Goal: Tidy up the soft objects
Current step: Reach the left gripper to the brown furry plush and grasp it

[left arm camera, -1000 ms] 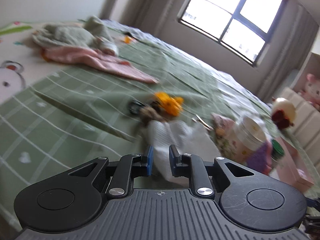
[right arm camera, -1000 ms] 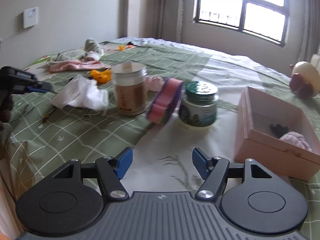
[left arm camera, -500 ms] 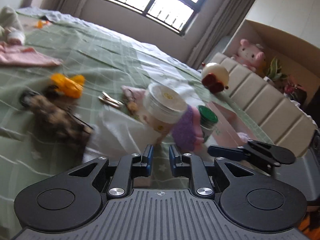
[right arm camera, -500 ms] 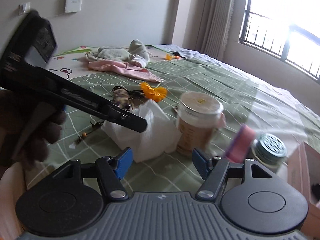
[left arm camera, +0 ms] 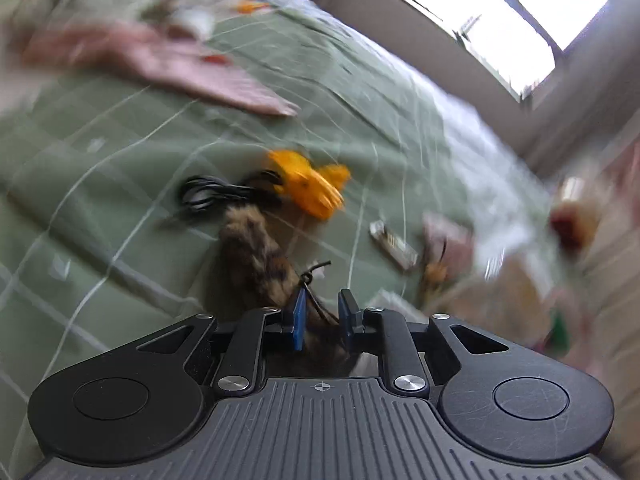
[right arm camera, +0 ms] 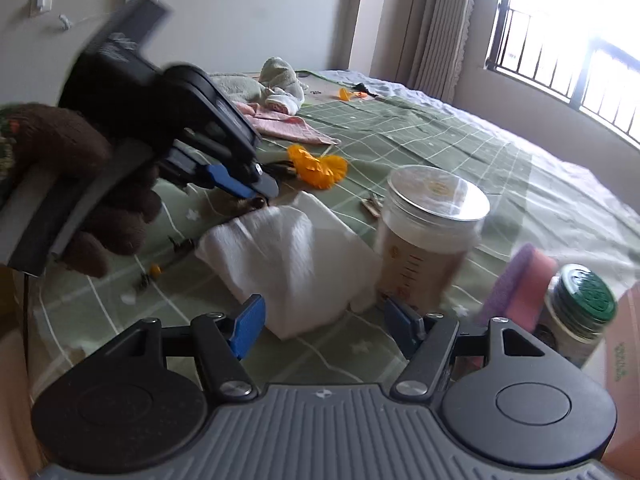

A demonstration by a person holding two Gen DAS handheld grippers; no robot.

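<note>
My left gripper (left arm camera: 322, 304) hovers low over a brown spotted furry hair tie (left arm camera: 256, 256) on the green bedsheet. Its jaws stand narrowly apart, and the fur and a thin cord show through the gap. In the right wrist view the left gripper (right arm camera: 260, 192), held by a hand in a brown glove (right arm camera: 80, 184), has its tips just above that furry hair tie (right arm camera: 240, 204). My right gripper (right arm camera: 324, 316) is open over a crumpled white cloth (right arm camera: 288, 256), gripping nothing. An orange fabric piece (left arm camera: 308, 184) lies just beyond the furry tie.
A clear lidded jar (right arm camera: 432, 236), a purple-pink sponge (right arm camera: 520, 284) and a green-lidded jar (right arm camera: 580, 312) stand right of the cloth, and a pink box (right arm camera: 624, 340) sits at the right edge. Pink cloth (right arm camera: 288, 128) and pale green clothes lie further back. Black hair ties (left arm camera: 204, 196) and a clip (left arm camera: 394, 246) lie nearby.
The left gripper swung back left and came down over the furry hair tie; its view is now blurred. The right gripper stayed over the white cloth, a little closer to it.
</note>
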